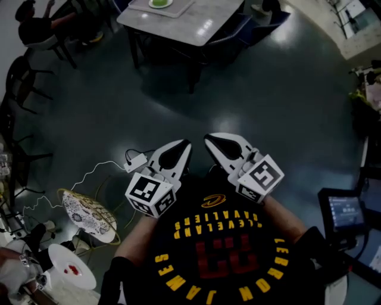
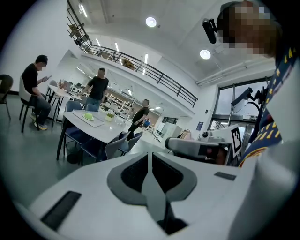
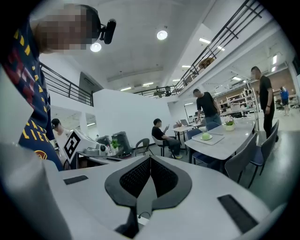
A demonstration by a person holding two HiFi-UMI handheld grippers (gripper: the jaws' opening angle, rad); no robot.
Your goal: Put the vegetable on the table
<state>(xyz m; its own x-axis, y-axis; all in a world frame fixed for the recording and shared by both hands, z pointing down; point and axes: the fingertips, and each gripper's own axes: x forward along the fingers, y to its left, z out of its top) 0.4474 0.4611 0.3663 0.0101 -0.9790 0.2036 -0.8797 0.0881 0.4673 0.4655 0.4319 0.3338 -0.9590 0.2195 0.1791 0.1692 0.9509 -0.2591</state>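
Both claws are pressed shut and empty.

Head view: the left gripper (image 1: 183,146) and the right gripper (image 1: 209,140) hang side by side at lower centre, before the person's shirt (image 1: 220,250), over dark floor (image 1: 268,89). The vegetable (image 1: 159,3), a small pale-green mound on a plate (image 1: 170,3) on a tray (image 1: 178,9), sits on the table (image 1: 196,27) at the top edge, well apart from both.

Left gripper view: the jaws meet along one seam with nothing between them. The vegetable (image 2: 88,116) shows at mid-left.

Right gripper view: the jaws are likewise together and bare. The vegetable (image 3: 205,136) shows at mid-right.

It looks light, rounded and perhaps leafy, so probably soft and easily bruised; it is too small to tell its kind. I judge a gentle pinch across its widest part, low near the plate, to be safest, since a domed top could slip out.
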